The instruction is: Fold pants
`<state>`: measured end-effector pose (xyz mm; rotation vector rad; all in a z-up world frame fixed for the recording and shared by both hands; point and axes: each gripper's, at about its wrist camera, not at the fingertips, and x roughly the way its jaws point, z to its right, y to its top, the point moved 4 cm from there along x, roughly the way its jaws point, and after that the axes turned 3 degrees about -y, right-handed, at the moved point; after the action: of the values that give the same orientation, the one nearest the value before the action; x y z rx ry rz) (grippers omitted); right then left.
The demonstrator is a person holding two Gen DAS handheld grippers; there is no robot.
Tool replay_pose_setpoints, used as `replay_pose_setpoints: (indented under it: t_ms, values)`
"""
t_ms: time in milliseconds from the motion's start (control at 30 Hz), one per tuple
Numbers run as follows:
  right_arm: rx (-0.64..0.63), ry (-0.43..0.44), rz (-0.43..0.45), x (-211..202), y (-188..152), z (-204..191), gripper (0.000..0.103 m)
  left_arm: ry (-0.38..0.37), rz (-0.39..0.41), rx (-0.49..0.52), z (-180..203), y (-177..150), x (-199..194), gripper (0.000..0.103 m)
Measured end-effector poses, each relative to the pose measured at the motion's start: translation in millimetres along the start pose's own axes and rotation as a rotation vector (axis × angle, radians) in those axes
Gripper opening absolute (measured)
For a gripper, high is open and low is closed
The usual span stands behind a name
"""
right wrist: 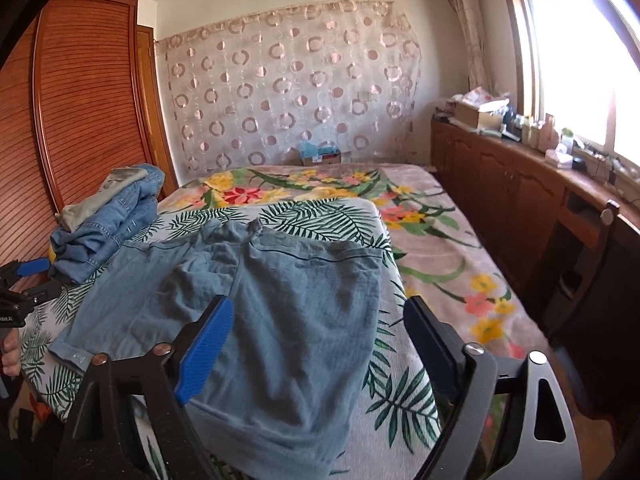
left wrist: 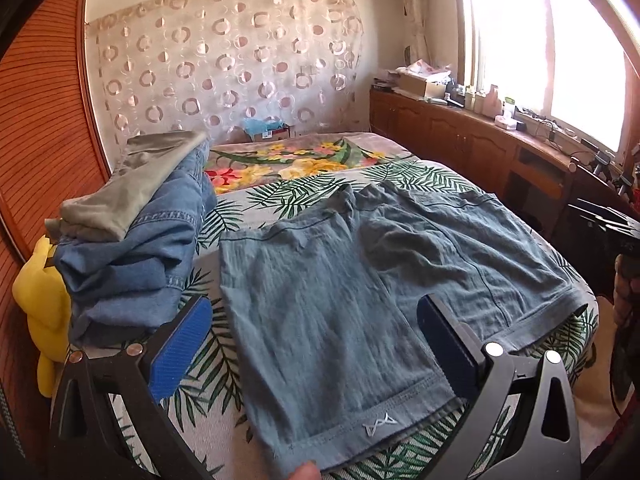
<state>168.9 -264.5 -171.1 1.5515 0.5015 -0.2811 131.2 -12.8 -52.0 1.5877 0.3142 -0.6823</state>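
- Left wrist view: nearest the lens, the left tongs stand wide, their blue pads apart over one leg of the pants, holding nothing.
- A fingertip shows at 6 o'clock, at the hem of that leg, beside a small white logo.
- The grey-blue pants lie spread flat on the bed, on a leaf-print sheet, waist toward 12 o'clock and both legs running toward the camera.
- At 9 o'clock a pile of folded clothes sits on the bed, denim below and a grey-green piece on top, just beside the pants.
- A yellow soft thing hangs past the pile at the bed's edge.
- At 3 o'clock a dark shape sits at the frame's edge; too unclear to name.

- Right wrist view: nearest the lens, the right tongs are wide too, empty, poised over the other leg of the pants.
- The pants lie across the leaf-print part of the bed; this near leg droops over the bed's edge at 6 o'clock.
- The left tongs show at 9 o'clock, near the far leg's hem.
- The folded clothes sit at 10 o'clock.
- A wooden cabinet runs along 3 o'clock under the window.
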Motion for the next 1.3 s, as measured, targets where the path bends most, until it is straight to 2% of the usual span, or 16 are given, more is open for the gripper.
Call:
replay_pose_setpoints:
  t_ms: [233,400,733,833,933,1000,1100,1200,1300]
  values:
    - [0.001,0.026,-0.09,35,15,16,0.061,-0.009,-0.002,-0.002,-1,10,9,0.102]
    - [-0.011,0.031,-0.157,54,24,23,0.042,-0.024,-0.011,-0.011,-2,8,13,0.102]
    - [0.008,0.016,-0.281,89,45,35,0.037,-0.036,-0.053,-0.033,0,-7,25,0.102]
    - [0.033,0.029,-0.308,96,52,35,0.031,-0.034,-0.065,-0.035,-1,-10,27,0.102]
    - [0.031,0.032,-0.327,96,57,35,0.019,-0.025,-0.074,-0.033,-2,-14,29,0.102]
    - [0.023,0.036,-0.319,91,59,36,0.004,-0.018,-0.081,-0.032,-4,-16,30,0.102]
    - [0.052,-0.021,-0.275,82,68,48,0.003,-0.012,-0.088,-0.039,-7,-18,31,0.102]
    - [0.067,-0.085,-0.279,75,69,57,0.003,-0.014,-0.092,-0.046,-10,-19,32,0.102]
    - [0.051,-0.08,-0.29,69,68,54,0.003,-0.014,-0.092,-0.047,-10,-18,31,0.102]
